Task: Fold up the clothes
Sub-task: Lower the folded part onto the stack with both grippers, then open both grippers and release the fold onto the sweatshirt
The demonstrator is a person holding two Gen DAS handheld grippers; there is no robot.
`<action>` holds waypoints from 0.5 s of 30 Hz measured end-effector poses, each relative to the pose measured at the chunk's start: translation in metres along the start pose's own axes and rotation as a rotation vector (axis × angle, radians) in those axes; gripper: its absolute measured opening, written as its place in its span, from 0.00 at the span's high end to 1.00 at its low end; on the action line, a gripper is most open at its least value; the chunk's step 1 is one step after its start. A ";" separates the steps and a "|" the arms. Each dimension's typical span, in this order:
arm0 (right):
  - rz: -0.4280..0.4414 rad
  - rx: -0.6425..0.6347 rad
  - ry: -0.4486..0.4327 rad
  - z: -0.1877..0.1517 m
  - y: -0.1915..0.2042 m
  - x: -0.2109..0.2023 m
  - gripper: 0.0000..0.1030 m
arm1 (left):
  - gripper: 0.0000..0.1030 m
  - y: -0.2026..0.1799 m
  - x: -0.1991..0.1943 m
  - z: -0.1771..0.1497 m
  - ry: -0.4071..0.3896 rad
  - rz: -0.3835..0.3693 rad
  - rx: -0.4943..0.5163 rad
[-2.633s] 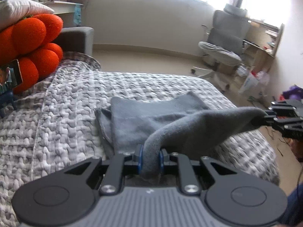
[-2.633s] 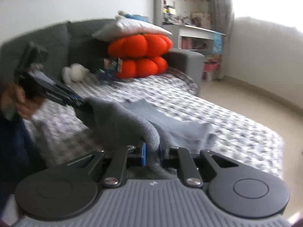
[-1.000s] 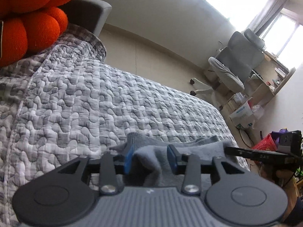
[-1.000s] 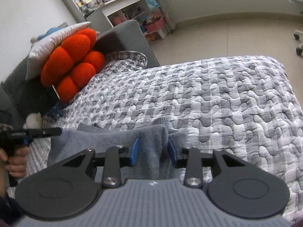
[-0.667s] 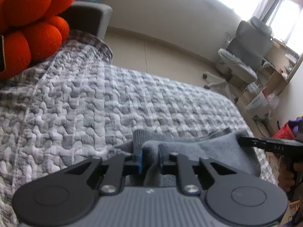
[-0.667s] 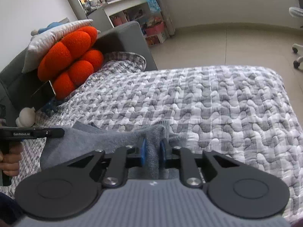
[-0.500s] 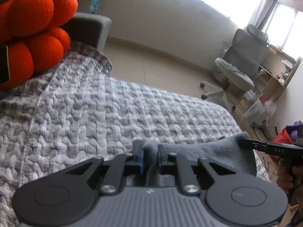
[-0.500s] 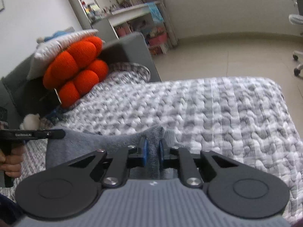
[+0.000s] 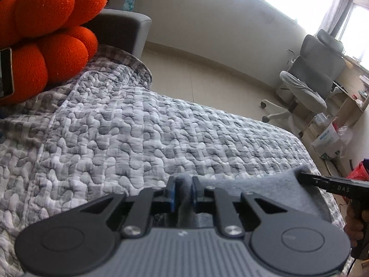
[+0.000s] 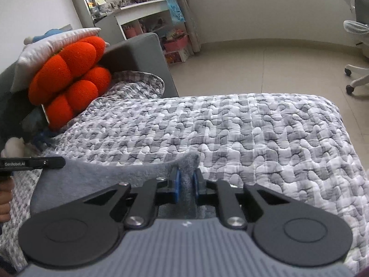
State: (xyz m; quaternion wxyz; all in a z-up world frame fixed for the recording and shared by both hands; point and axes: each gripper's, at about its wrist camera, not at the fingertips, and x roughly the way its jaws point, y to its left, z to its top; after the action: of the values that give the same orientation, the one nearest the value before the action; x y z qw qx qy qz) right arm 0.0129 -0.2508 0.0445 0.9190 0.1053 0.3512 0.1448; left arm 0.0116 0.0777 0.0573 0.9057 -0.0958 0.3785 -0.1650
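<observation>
A grey knit garment (image 9: 253, 189) lies at the near edge of the quilted bed, its top edge stretched taut between my two grippers. In the left wrist view my left gripper (image 9: 183, 184) is shut on a bunched corner of it, with cloth squeezed between the blue pads. The right gripper's black tip (image 9: 302, 176) holds the other corner at the right. From the right wrist view the same grey garment (image 10: 103, 175) runs leftward. My right gripper (image 10: 186, 177) is shut on its corner, and the left gripper's tip (image 10: 61, 161) pins the far end.
The grey-and-white quilt (image 9: 138, 127) covers the bed ahead. An orange bubble cushion (image 9: 46, 34) and a white pillow (image 10: 50, 43) sit against the grey sofa arm (image 10: 138, 53). An office chair (image 9: 311, 80) and a cluttered shelf (image 10: 147, 16) stand beyond the floor.
A second ago both pairs of jaws stood open around the garment's corners. They have since shut on the cloth, and the edge between them now sits raised and taut.
</observation>
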 end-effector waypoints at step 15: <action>-0.052 -0.013 0.006 0.000 0.006 0.010 0.86 | 0.86 -0.003 0.008 -0.005 0.000 0.053 0.052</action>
State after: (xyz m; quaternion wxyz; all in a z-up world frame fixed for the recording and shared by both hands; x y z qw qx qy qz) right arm 0.0189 -0.2420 0.0398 0.9221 0.0895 0.3557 0.1235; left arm 0.0127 0.0717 0.0497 0.9120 -0.0623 0.3764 -0.1507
